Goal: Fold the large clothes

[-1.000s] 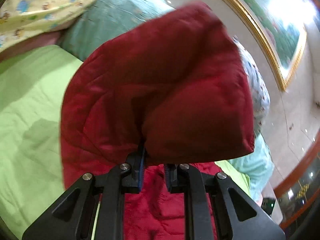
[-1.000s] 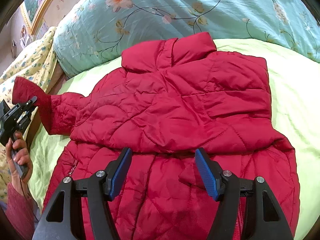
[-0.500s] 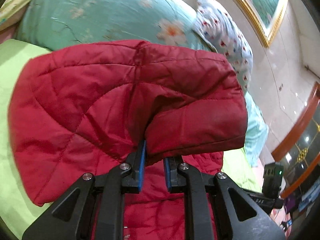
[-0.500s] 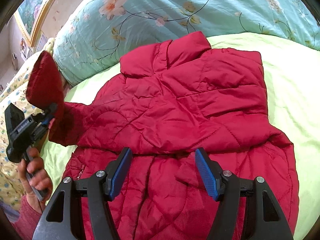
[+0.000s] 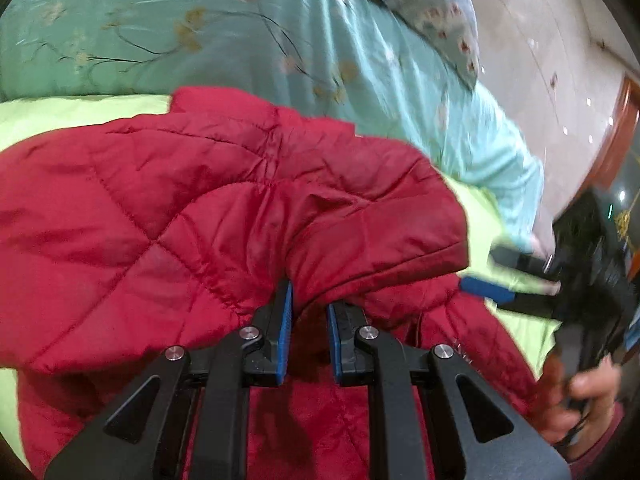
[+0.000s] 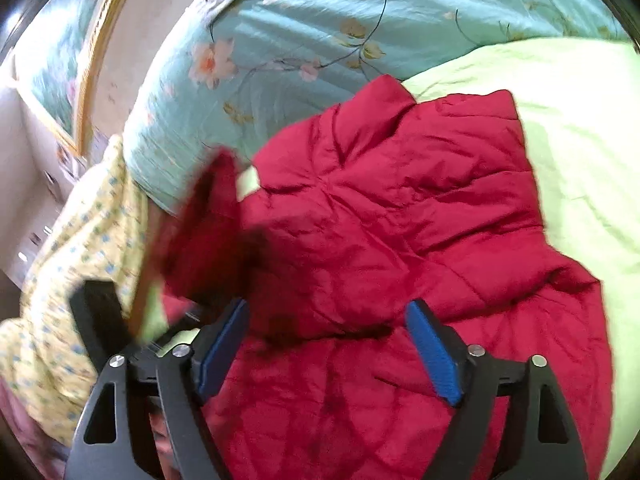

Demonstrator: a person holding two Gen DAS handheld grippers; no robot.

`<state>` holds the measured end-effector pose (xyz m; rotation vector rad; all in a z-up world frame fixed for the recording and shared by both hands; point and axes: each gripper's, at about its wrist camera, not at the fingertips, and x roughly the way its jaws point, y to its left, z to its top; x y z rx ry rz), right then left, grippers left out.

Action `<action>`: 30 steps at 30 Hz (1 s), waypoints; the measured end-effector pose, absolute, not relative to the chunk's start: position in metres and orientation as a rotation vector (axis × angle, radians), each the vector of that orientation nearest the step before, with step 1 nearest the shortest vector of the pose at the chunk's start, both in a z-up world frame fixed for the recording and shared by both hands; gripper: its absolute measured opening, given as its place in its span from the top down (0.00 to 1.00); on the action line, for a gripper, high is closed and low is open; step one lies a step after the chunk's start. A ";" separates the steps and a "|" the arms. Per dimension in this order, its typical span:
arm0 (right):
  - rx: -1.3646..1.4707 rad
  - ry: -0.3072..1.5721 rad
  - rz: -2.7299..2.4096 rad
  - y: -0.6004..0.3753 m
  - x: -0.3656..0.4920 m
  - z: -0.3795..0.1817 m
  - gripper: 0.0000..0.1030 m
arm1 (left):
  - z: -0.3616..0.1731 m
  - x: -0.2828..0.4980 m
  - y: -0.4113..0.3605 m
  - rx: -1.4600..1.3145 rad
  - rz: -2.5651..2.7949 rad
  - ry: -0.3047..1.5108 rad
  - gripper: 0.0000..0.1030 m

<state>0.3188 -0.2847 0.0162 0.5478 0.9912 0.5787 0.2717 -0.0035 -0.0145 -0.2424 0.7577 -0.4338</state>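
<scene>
A red quilted jacket point(image 6: 400, 220) lies spread on the green sheet point(image 6: 580, 140), collar toward the quilt. My left gripper point(image 5: 308, 296) is shut on the cuff of its sleeve point(image 5: 240, 208), which hangs folded over the jacket body. In the right wrist view that raised sleeve point(image 6: 208, 220) is a blur at the left edge of the jacket. My right gripper point(image 6: 328, 306) hovers over the lower part of the jacket. Its jaws are opening and nothing is between the pads. One of its blue pads point(image 5: 484, 289) shows at the right of the left wrist view.
A teal floral quilt point(image 6: 320, 20) is bunched behind the jacket. A yellow patterned cloth point(image 6: 80, 240) lies to the left, a spotted pillow point(image 5: 420, 4) farther back. A gold-framed picture point(image 6: 60, 60) hangs on the wall. A person's hand point(image 5: 592, 388) holds the right gripper.
The left gripper has carried the sleeve from the jacket's left side inward over its body, toward the right gripper. The right jaws have spread wider and that view has rolled.
</scene>
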 end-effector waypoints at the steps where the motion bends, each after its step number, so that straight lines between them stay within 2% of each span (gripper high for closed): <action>1: 0.586 0.988 0.599 -0.285 0.323 0.017 0.17 | -0.017 0.270 -0.011 -0.218 -0.432 0.759 0.87; 3: 0.655 0.978 0.639 -0.283 0.333 0.016 0.08 | -0.018 0.268 -0.017 -0.206 -0.439 0.761 0.87; 5: 0.683 0.989 0.649 -0.281 0.343 0.012 0.03 | -0.019 0.267 -0.021 -0.201 -0.447 0.762 0.87; 10: 0.757 1.053 0.664 -0.266 0.370 -0.008 0.06 | -0.023 0.269 -0.026 -0.180 -0.442 0.771 0.87; 11: 0.755 1.056 0.669 -0.263 0.372 -0.010 0.10 | -0.023 0.269 -0.026 -0.182 -0.441 0.774 0.87; 13: 0.734 1.070 0.675 -0.253 0.377 -0.012 0.32 | -0.024 0.269 -0.025 -0.183 -0.439 0.777 0.87; 14: 0.727 1.081 0.674 -0.250 0.378 -0.014 0.53 | -0.023 0.268 -0.024 -0.183 -0.437 0.779 0.87; 15: 0.715 1.094 0.667 -0.246 0.380 -0.015 0.69 | -0.022 0.269 -0.024 -0.186 -0.439 0.781 0.87; 17: 0.688 1.093 0.658 -0.243 0.380 -0.015 0.81 | -0.021 0.269 -0.022 -0.198 -0.441 0.794 0.81; 20: 0.659 1.075 0.653 -0.243 0.377 -0.009 0.86 | -0.018 0.264 -0.019 -0.211 -0.452 0.804 0.72; 22: 0.634 1.054 0.649 -0.245 0.374 -0.004 0.88 | -0.014 0.260 -0.016 -0.224 -0.463 0.805 0.70; 30: 0.614 1.000 0.602 -0.275 0.367 0.010 0.90 | -0.001 0.250 -0.003 -0.244 -0.452 0.788 0.70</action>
